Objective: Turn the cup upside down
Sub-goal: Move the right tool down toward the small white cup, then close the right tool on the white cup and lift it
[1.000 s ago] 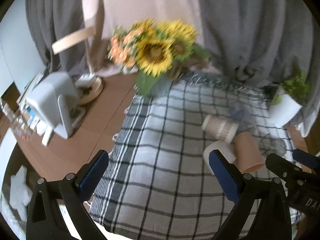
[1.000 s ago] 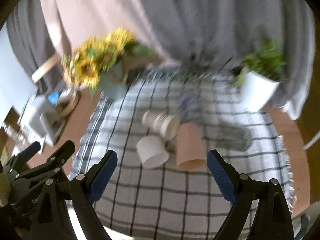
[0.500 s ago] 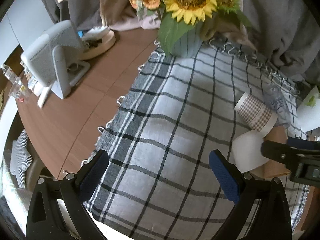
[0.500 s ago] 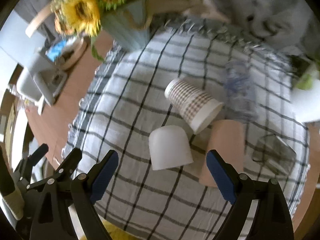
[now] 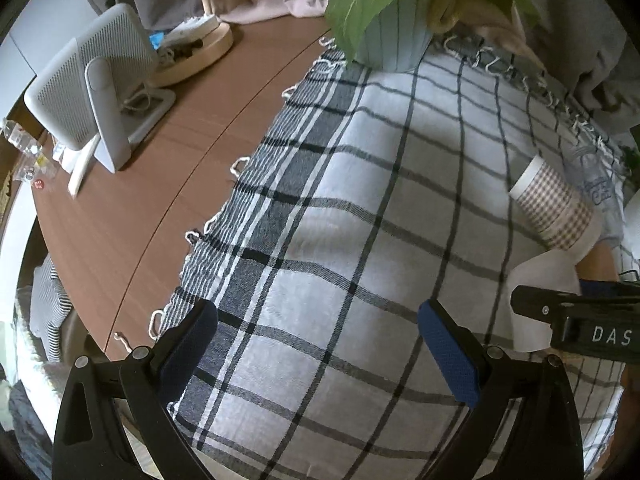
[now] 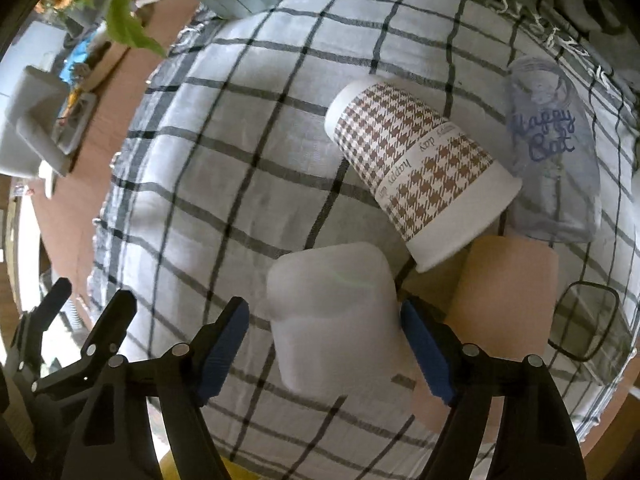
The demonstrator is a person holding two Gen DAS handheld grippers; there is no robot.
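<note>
Five cups lie on their sides on the checked tablecloth (image 6: 224, 128), clustered toward its right half: one plain white cup (image 6: 336, 316), one houndstooth paper cup (image 6: 416, 168), one tan cup (image 6: 500, 292), one clear plastic cup printed in blue script (image 6: 552, 152), and one clear glass with a dark rim (image 6: 584, 320). One pale blue vase (image 5: 394, 36) of sunflowers stands at the cloth's far edge, and one grey fan-like device (image 5: 92, 92) sits on the bare wooden table (image 5: 168, 168) to the left.

The white cup lies between the two blue pads of the right gripper (image 6: 325, 350), whose jaws are spread wide around it; the right pad sits at the cup's side, the left pad stands a little off it, and contact cannot be told. The cup's long axis runs roughly along the gripper's fingers, its wider end toward the camera and its narrower end away. The houndstooth cup's rim is just beside its far right corner and the tan cup is just beside it on the right, so room there is tight; to its left the cloth is open.

The left gripper (image 5: 318, 344) hangs wide open over bare cloth, well left of the cups, near the cloth's fringed left edge. In its view the white cup (image 5: 540, 280) shows partly behind the right gripper's black finger
</note>
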